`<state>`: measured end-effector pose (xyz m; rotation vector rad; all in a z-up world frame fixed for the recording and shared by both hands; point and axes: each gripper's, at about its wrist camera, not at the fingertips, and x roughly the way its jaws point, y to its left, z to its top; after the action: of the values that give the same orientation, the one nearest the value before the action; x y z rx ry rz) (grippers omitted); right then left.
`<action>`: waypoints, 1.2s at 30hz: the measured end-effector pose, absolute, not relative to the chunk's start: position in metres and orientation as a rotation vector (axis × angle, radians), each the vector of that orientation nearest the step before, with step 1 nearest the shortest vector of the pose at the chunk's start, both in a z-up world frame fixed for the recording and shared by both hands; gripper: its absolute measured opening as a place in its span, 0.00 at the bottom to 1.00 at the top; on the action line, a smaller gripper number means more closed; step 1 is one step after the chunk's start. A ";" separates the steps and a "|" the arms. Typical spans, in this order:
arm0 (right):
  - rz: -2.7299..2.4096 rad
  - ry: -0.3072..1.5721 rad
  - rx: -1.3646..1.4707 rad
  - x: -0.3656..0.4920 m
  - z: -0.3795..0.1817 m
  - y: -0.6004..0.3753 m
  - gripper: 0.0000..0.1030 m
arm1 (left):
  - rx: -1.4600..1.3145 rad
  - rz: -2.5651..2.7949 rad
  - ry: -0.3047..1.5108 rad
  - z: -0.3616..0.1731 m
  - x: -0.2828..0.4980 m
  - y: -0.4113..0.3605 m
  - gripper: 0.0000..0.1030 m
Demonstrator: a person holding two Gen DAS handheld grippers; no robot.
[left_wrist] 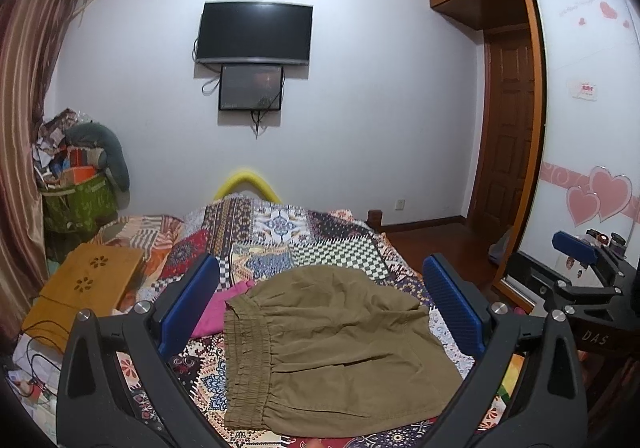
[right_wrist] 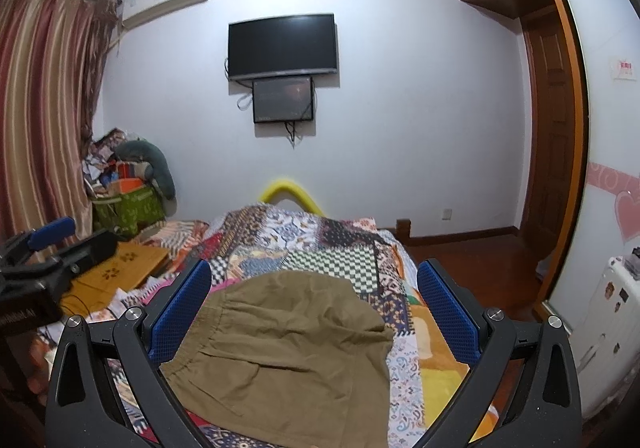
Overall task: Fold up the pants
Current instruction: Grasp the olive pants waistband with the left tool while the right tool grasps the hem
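Olive-brown pants lie folded flat on the patchwork bedspread, elastic waistband at the left. They also show in the right wrist view. My left gripper hangs open above them, blue pads wide apart, holding nothing. My right gripper is open and empty above the pants too. The right gripper also appears at the right edge of the left wrist view. The left gripper appears at the left edge of the right wrist view.
A pink garment lies under the pants' left side. A wooden lap tray sits on the bed's left. Cluttered bags stand by the curtain. The wardrobe and a door are at the right. A TV hangs on the far wall.
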<state>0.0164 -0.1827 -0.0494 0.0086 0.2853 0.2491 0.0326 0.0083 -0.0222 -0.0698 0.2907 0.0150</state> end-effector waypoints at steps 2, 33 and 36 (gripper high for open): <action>0.235 0.326 0.003 0.028 -0.061 -0.184 1.00 | -0.086 0.014 0.321 -0.030 0.045 0.016 1.00; 0.157 0.840 -0.017 0.188 -0.212 -0.234 0.81 | -0.134 0.069 0.967 -0.234 0.227 0.122 0.73; 0.187 0.886 0.004 0.200 -0.226 -0.231 0.71 | -0.143 0.044 1.019 -0.248 0.236 0.122 0.70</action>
<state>0.2004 -0.2312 -0.2258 0.0036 0.8859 0.1868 0.2362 0.1224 -0.2477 -0.1433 1.0185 0.0438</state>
